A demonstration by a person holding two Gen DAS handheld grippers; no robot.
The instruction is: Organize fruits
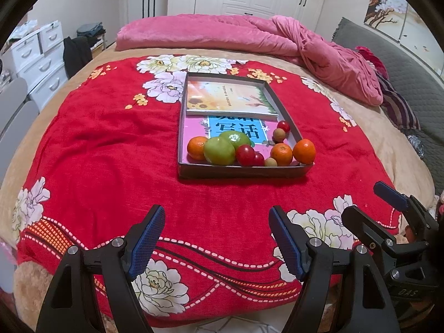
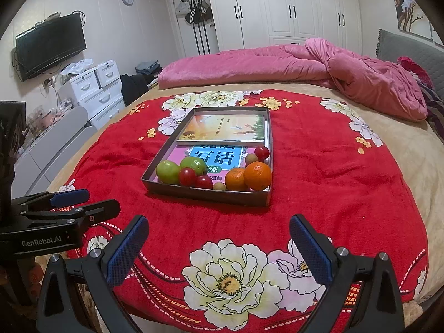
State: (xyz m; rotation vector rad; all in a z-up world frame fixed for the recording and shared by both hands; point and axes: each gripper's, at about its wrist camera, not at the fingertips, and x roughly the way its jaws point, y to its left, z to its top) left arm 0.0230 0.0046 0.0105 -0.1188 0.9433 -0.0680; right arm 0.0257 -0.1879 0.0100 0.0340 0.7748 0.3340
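Red floral cloth (image 1: 116,149) covers the bed; a shallow grey tray (image 1: 238,170) rests on it, its long axis running away from both grippers. The fruits cluster at the tray's near end, straight ahead of the jaws and well apart from them. The left gripper (image 1: 216,238) and right gripper (image 2: 219,247) both hold their jaws apart and empty. Judged from the views, neither gripper is clearly nearer.

Count:
- oranges (image 1: 304,151): three
- green fruits (image 1: 219,150): two
- red fruits (image 1: 245,154): three
- small tan fruits (image 1: 279,135): two
- books (image 1: 230,97) in the tray: two
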